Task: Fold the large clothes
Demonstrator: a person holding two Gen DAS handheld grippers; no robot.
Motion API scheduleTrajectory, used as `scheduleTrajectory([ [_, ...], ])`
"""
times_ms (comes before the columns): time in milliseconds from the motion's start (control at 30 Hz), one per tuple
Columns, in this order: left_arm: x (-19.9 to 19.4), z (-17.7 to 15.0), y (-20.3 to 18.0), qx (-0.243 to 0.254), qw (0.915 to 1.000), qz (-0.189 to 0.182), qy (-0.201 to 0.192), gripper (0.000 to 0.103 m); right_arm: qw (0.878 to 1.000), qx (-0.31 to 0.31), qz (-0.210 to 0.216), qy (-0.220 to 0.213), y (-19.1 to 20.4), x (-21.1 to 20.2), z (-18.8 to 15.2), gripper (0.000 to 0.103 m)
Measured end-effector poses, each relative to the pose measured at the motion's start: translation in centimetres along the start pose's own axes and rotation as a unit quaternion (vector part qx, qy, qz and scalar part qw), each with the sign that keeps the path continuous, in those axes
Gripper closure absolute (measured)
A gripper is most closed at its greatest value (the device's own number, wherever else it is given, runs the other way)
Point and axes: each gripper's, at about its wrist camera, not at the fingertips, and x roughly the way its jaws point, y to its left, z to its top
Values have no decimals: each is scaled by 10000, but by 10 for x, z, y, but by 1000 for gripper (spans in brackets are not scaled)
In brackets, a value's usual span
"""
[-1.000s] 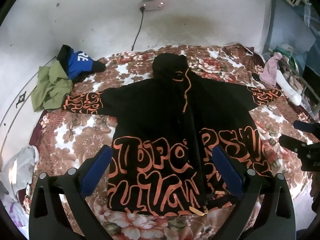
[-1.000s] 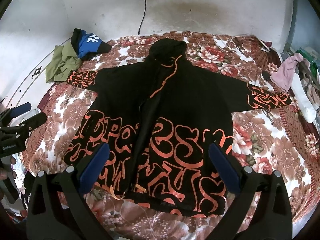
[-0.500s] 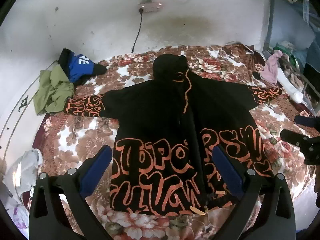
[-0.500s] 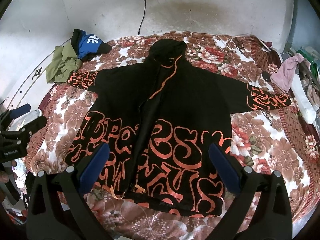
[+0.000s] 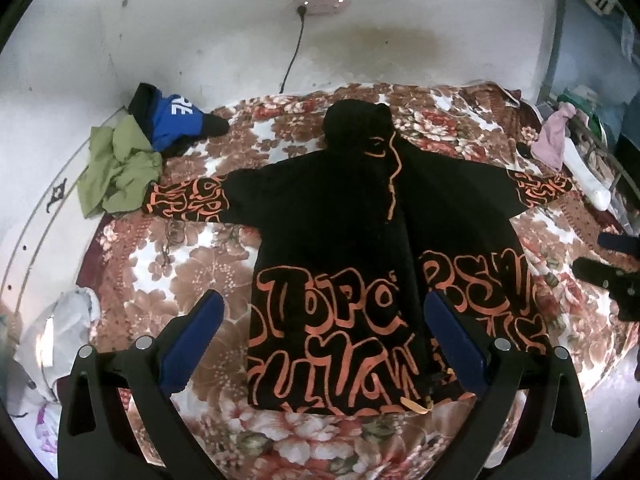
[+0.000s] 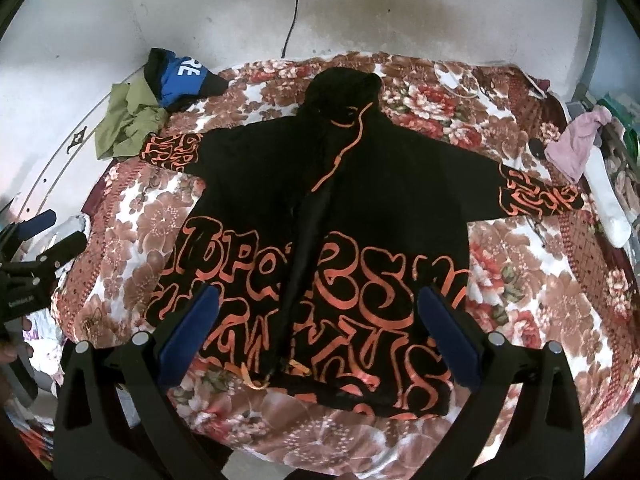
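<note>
1. My left gripper (image 5: 320, 332): blue-padded fingers (image 5: 192, 336) spread wide, grasping nothing, held above the near hem of the garment.

2. My right gripper (image 6: 316, 328): fingers (image 6: 448, 336) likewise spread and empty, over the lower hem; in the left wrist view it shows at the right edge (image 5: 612, 276).

3. Black hooded jacket (image 5: 360, 248) with orange lettering: laid flat on the bed (image 5: 192, 264), front up, hood toward the wall, both sleeves stretched out sideways, orange-patterned cuffs (image 6: 540, 198) at the ends. Front opening runs down the middle, one edge slightly overlapping.

4. Floral bedspread (image 6: 540, 300): brown, red and white, under the jacket.

5. Far left corner of bed: crumpled green garment (image 5: 116, 172) touching a blue and black garment (image 5: 172, 124).

6. Right edge: pink cloth (image 6: 576, 144), white sock (image 6: 604, 200) just beside it.

7. Wall: socket strip (image 5: 320, 2) with black cable hanging.
</note>
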Motion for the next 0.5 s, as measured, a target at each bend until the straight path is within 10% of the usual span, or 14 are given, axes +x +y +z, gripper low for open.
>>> scheduleTrajectory([
  [500, 109, 55, 198, 115, 9997, -66, 180, 5, 9995, 137, -181, 233, 149, 112, 88, 4],
])
